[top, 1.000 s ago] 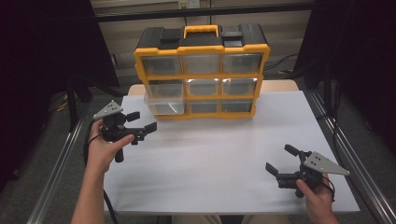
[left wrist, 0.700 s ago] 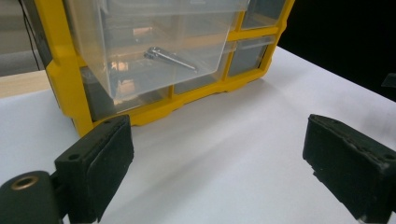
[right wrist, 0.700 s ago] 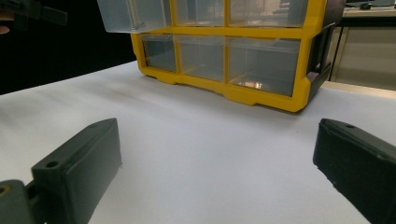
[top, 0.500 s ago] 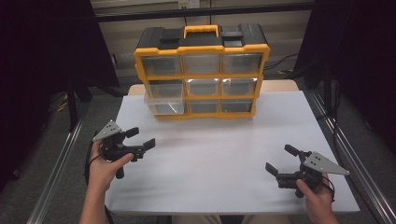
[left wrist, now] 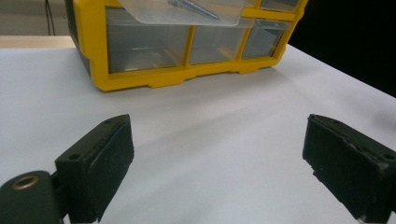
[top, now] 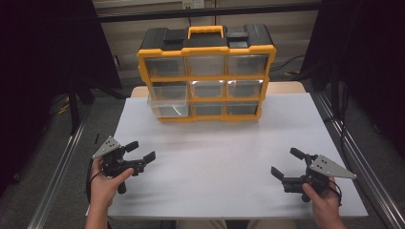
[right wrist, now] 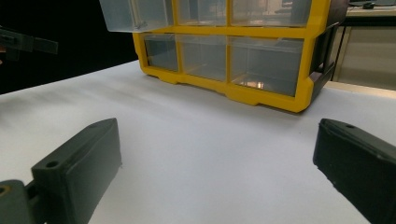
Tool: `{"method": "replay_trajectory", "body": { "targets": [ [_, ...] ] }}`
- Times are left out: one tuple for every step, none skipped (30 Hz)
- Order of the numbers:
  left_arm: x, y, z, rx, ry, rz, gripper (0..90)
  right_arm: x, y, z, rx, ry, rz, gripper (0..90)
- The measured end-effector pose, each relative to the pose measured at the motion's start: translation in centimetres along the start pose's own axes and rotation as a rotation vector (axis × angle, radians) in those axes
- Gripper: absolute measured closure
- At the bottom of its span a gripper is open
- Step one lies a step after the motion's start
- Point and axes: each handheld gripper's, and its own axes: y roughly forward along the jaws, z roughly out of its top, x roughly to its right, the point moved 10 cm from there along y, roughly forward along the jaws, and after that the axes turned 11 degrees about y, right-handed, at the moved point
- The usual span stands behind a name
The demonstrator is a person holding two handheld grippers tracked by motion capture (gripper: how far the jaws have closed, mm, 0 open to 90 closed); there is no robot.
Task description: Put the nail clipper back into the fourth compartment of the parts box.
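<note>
A yellow and black drawer cabinet (top: pixel 206 71) with clear drawers stands at the back of the white table (top: pixel 219 167). Its middle-left drawer (top: pixel 167 98) is pulled out; the left gripper view shows a metal screw (left wrist: pixel 192 8) lying in that drawer (left wrist: pixel 187 11). My left gripper (top: pixel 141 151) hovers near the table's front left, open with nothing between its jaws. My right gripper (top: pixel 286 163) sits at the front right, also open and empty. In the right gripper view the cabinet (right wrist: pixel 243 51) stands ahead, the pulled-out drawer (right wrist: pixel 135 16) at upper left.
Metal rails (top: pixel 57 181) run along both sides of the table. Dark curtains flank the scene. Bare white tabletop lies between the two grippers and the cabinet.
My left gripper has drawn back from near the cabinet toward the table's front left edge. The right gripper has stayed where it was.
</note>
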Motion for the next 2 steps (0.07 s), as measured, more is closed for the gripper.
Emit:
{"method": "replay_trajectory", "body": {
  "targets": [
    [0.0,-0.02,-0.05,-0.001,-0.001,-0.002,8.7,-0.03,0.01,0.01,0.0,-0.003,0.002,0.5],
    [-0.02,-0.06,-0.08,0.004,0.0,-0.003,8.4,-0.04,0.01,0.01,0.0,-0.004,0.003,0.5]
  ]
}}
